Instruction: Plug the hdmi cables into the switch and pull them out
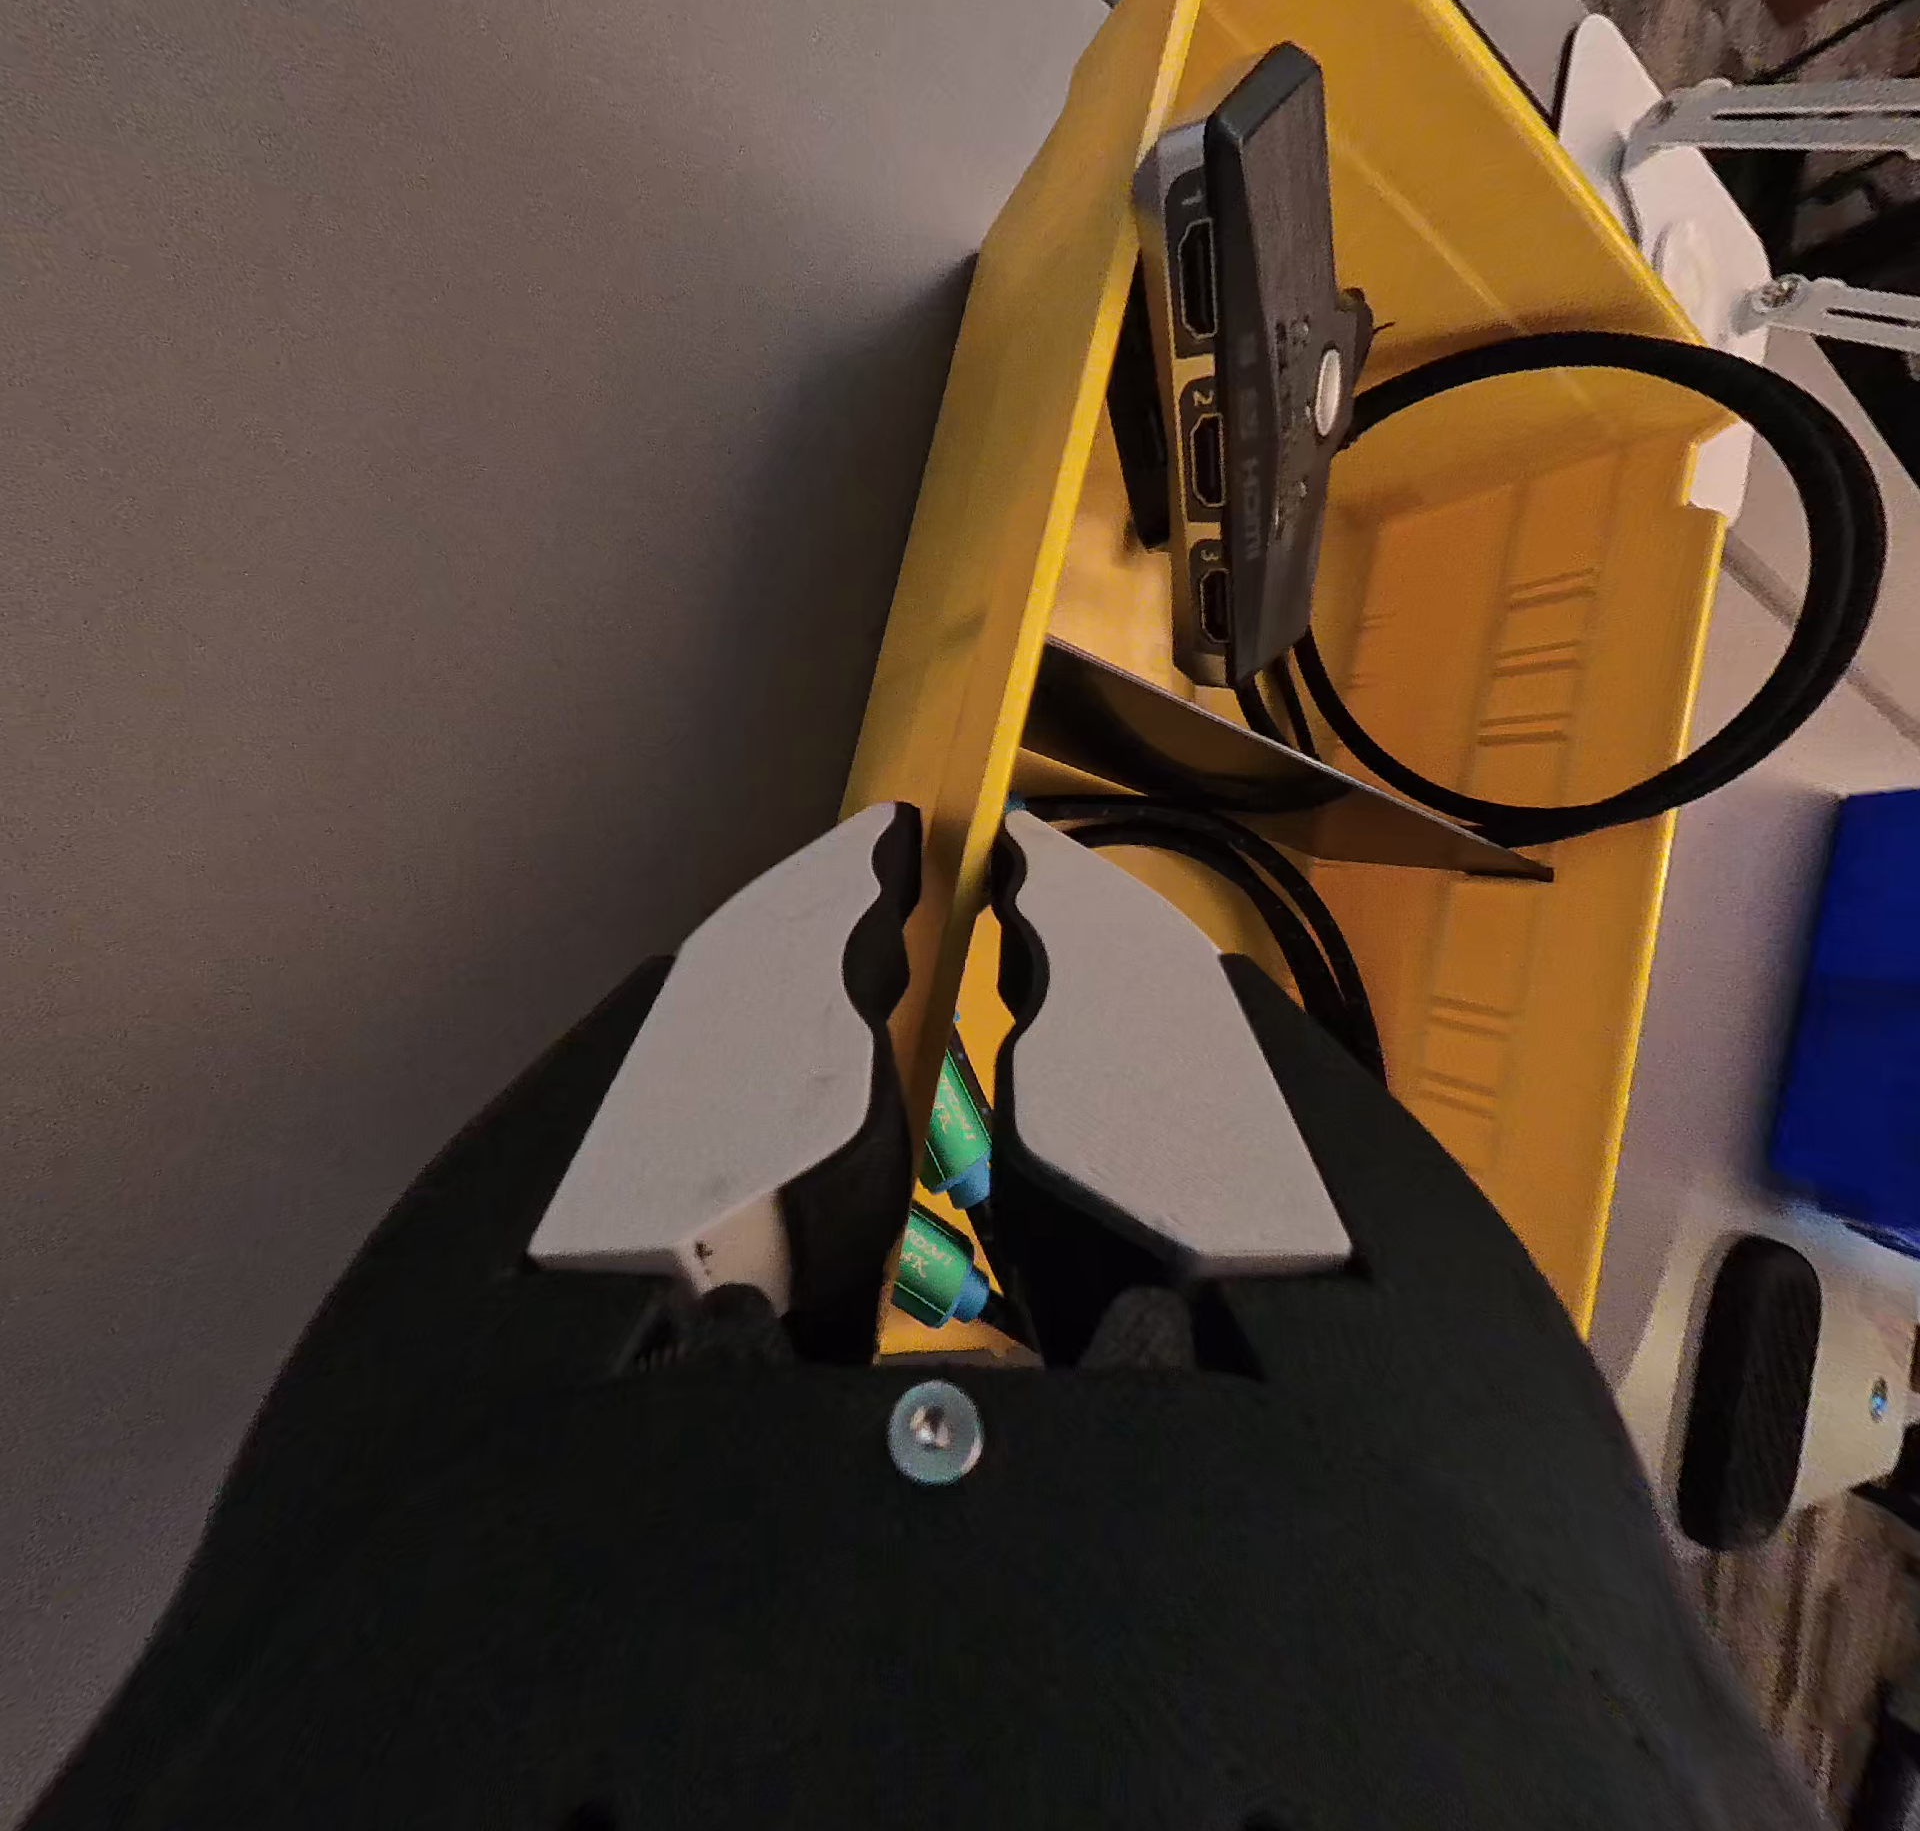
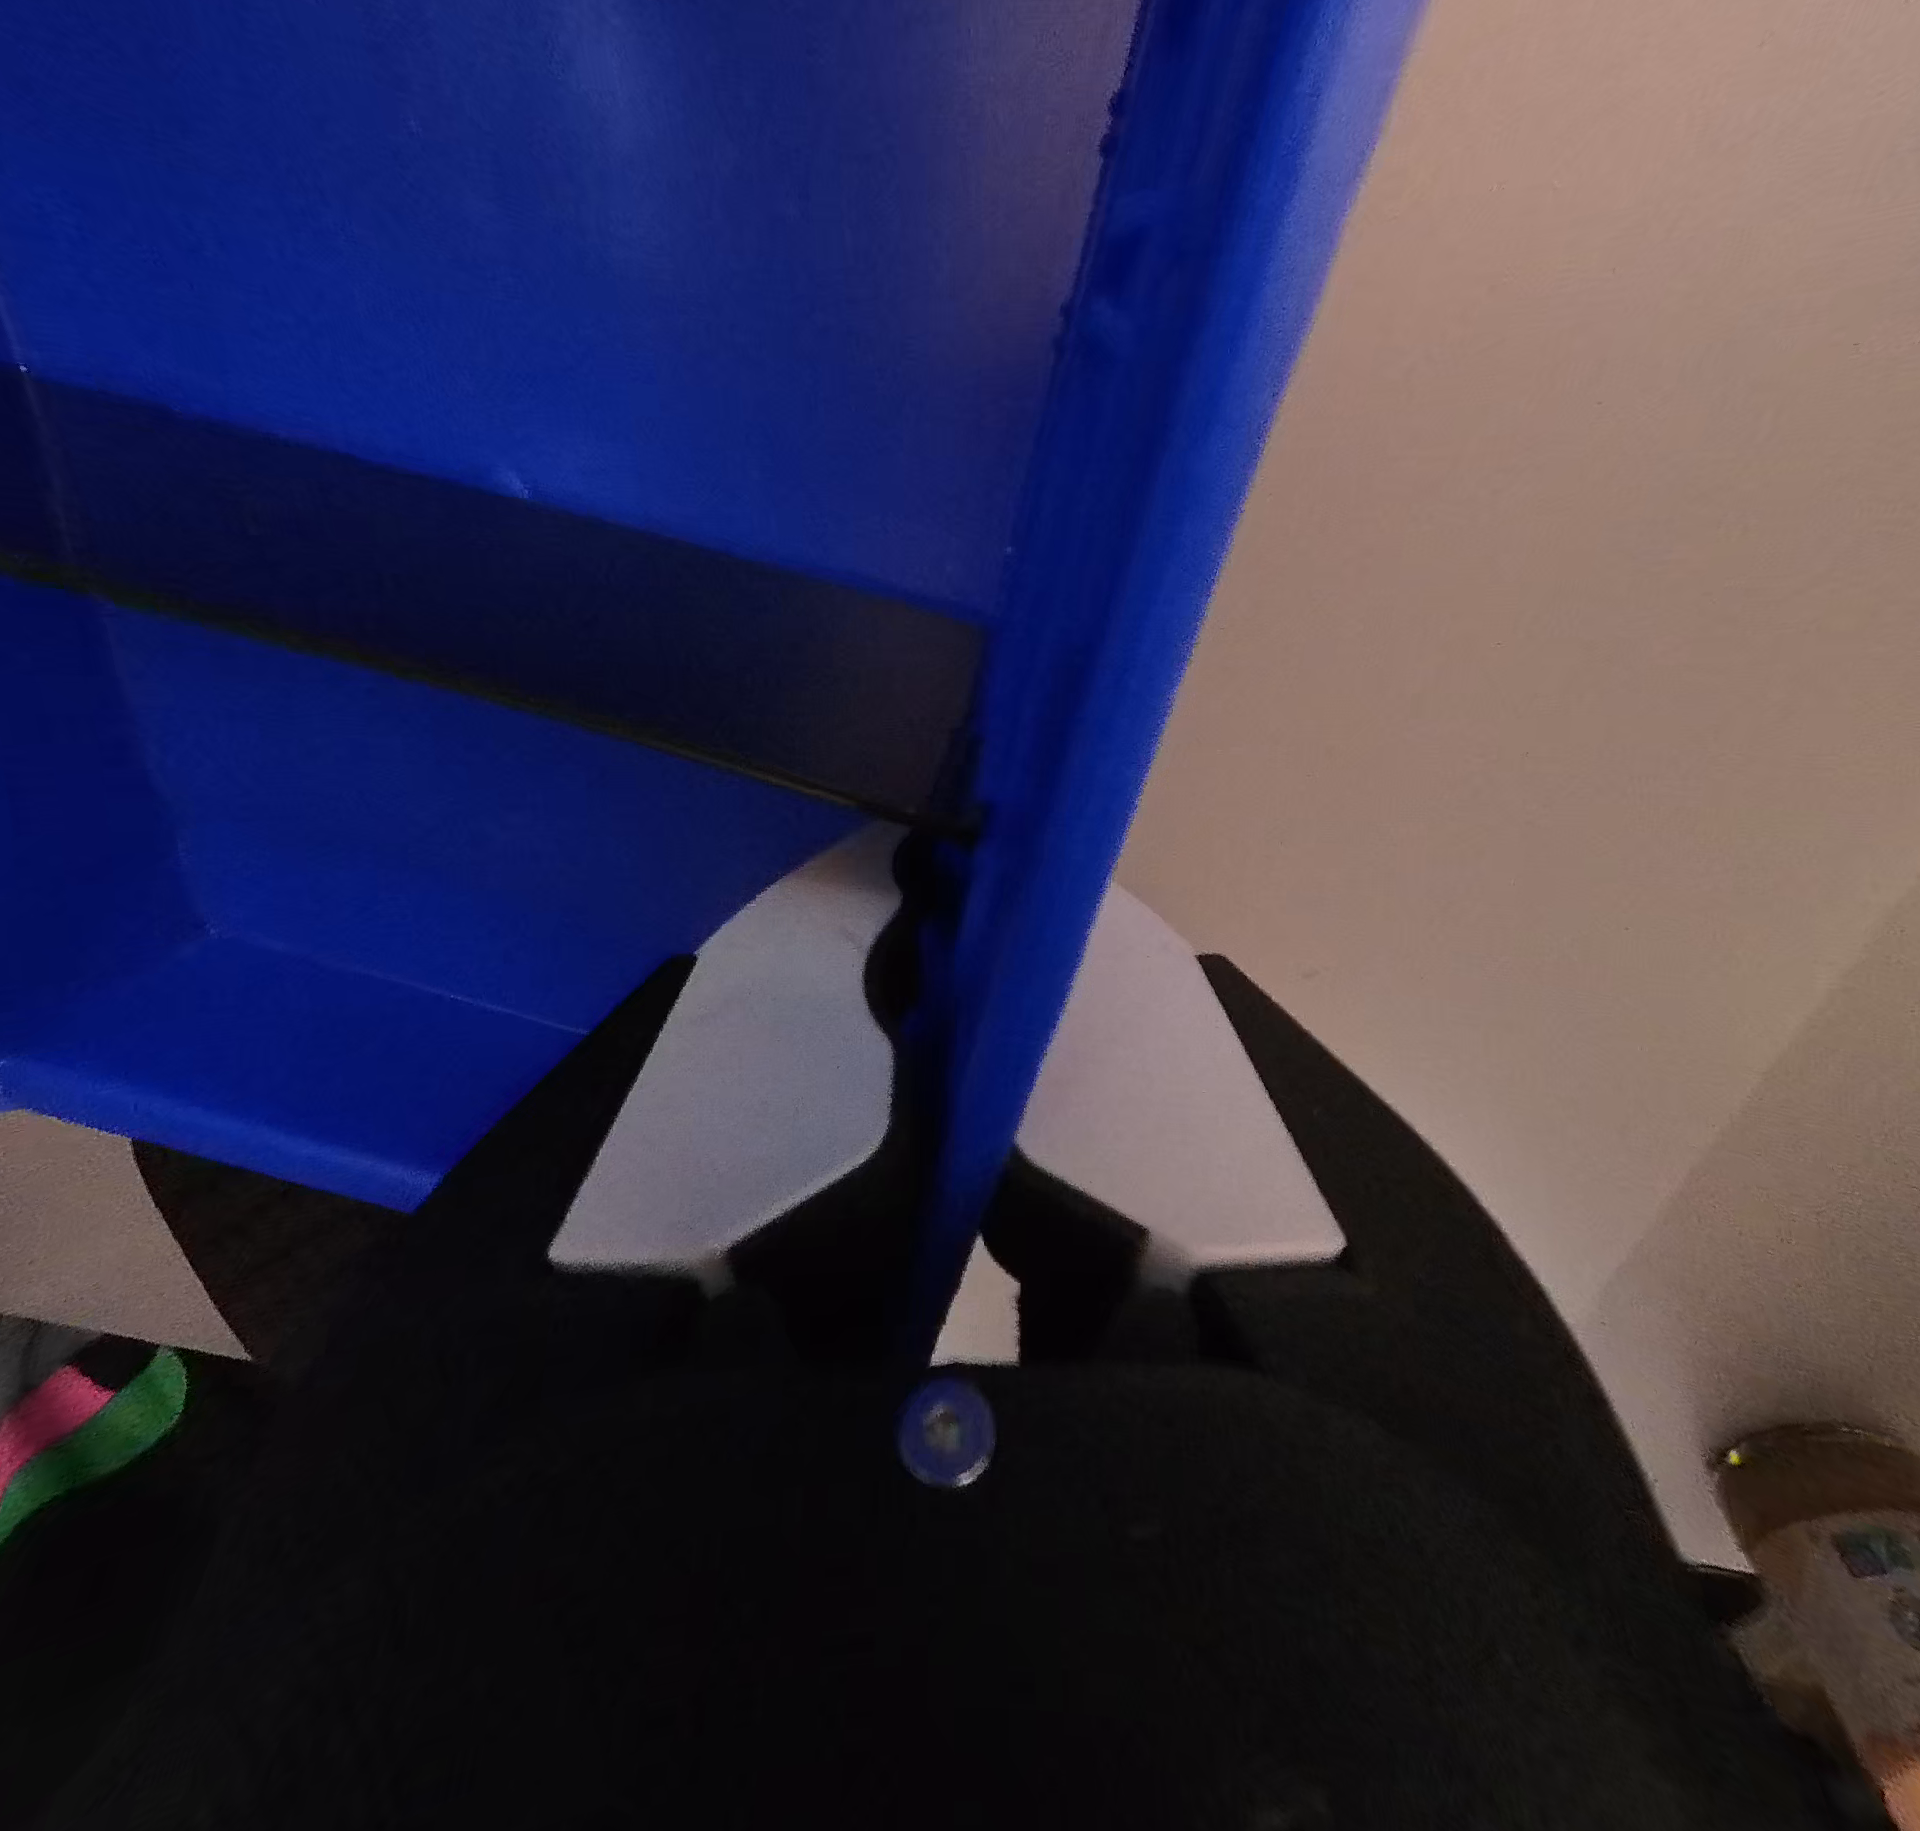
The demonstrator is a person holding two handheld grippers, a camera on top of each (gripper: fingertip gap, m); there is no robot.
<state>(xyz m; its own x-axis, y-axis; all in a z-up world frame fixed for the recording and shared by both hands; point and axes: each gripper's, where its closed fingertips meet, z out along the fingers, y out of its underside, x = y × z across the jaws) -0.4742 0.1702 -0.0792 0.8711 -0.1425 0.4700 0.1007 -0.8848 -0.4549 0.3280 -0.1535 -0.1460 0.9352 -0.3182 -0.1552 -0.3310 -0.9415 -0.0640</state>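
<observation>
The switch (image 1: 1242,368), a flat dark-grey slab with three numbered ports down its edge and printed lettering on top, lies inside the glossy yellow bin (image 1: 1455,555), whose ribbed floor also carries a coiled black braided cable (image 1: 1813,576) looping just beside the switch and two green plugs (image 1: 951,1147) with blue collars (each bearing small print) at the bin's near end. The left gripper (image 1: 956,846) pinches the yellow bin's thin side wall between its wavy grey fingers (image 1: 790,1002). Only the right wrist view shows the right gripper (image 2: 971,908) clamped likewise on the wall of a smooth blue bin (image 2: 520,223), which the left view glimpses beyond the yellow one.
</observation>
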